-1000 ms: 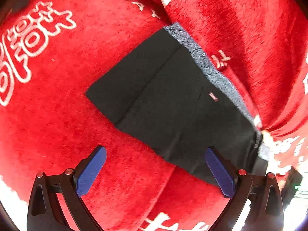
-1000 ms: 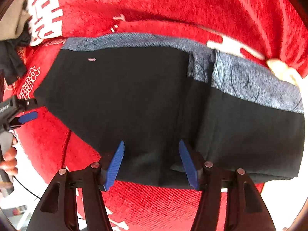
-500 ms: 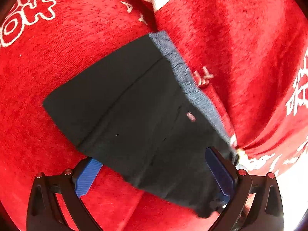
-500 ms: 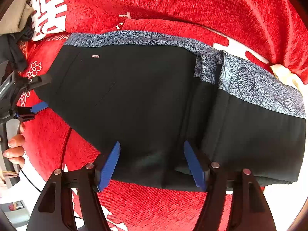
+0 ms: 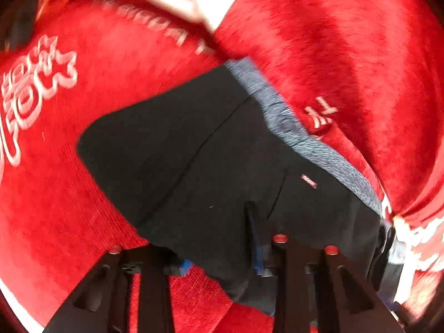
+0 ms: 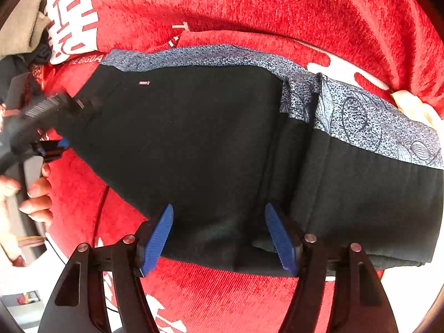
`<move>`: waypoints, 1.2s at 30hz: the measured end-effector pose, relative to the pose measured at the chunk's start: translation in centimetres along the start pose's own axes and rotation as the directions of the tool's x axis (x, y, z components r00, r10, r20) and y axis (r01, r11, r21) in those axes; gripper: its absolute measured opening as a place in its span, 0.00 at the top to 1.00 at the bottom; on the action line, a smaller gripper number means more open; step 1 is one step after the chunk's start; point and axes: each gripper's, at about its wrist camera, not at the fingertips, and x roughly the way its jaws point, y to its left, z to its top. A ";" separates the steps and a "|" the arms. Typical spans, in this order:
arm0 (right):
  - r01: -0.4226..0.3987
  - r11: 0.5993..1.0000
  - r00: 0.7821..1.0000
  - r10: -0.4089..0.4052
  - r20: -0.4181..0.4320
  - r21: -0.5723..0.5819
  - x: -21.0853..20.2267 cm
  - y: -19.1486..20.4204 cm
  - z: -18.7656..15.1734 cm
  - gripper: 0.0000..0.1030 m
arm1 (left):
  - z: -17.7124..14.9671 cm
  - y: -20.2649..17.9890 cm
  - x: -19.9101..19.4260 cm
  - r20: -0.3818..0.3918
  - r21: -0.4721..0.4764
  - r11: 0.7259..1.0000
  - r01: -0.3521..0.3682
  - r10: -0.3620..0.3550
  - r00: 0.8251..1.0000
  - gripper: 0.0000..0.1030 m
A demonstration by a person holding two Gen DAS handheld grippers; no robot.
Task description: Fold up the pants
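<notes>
The pants (image 6: 211, 149) are laid flat on the red cloth (image 6: 249, 8), long axis running across, patterned band (image 6: 369, 116) along the far edge. Near hem is straddled by the right gripper (image 6: 219, 238), jaws apart, nothing pinched. One end's near edge is clamped in the left gripper (image 5: 222, 252), so a fold toward the other end looks set up.

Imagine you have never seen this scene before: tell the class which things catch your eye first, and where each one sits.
The black pants dominate, spread flat across a bright red cloth with white printed characters, their blue-grey patterned waistband running along the far edge. The right gripper stands with its blue pads open over the pants' near edge. At the left end, the left gripper is shut on the black fabric.
</notes>
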 end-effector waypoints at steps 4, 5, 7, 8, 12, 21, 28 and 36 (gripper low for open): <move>-0.078 0.995 0.996 0.076 0.043 0.062 -3.9 -1.1 1.5 0.29 | -2.1 -5.8 -3.2 0.212 0.351 0.913 -0.207 0.138 0.967 0.70; -0.099 0.992 0.994 0.095 0.057 0.074 -5.0 -1.4 2.1 0.29 | -3.1 -7.3 -3.7 0.272 0.429 0.865 -0.259 0.150 0.951 0.70; -0.169 0.981 0.984 0.163 0.070 0.092 -7.2 -1.8 4.2 0.27 | -4.2 -8.8 -4.1 0.324 0.500 0.811 -0.304 0.150 0.934 0.70; -0.201 0.975 0.978 0.195 0.071 0.094 -8.0 -1.7 5.4 0.22 | -4.7 -9.5 -4.1 0.345 0.530 0.785 -0.322 0.147 0.927 0.70; -0.348 0.935 0.937 0.349 -0.003 0.070 -8.8 0.9 11.6 0.20 | -5.5 -10.9 -4.1 0.382 0.583 0.729 -0.358 0.144 0.913 0.70; -0.378 0.910 0.885 0.300 -0.358 -0.172 -1.9 15.9 19.5 0.20 | -5.6 -10.9 -3.7 0.386 0.575 0.728 -0.373 0.160 0.908 0.70; -0.293 0.939 0.881 0.192 -0.432 -0.180 2.8 16.8 18.9 0.82 | -6.3 -12.1 -5.6 0.384 0.595 0.728 -0.341 0.115 0.916 0.70; -0.509 0.860 0.853 0.496 -0.163 -0.041 -7.3 7.2 13.3 0.82 | -10.5 -20.5 -12.2 0.384 0.715 0.654 -0.246 -0.073 0.920 0.70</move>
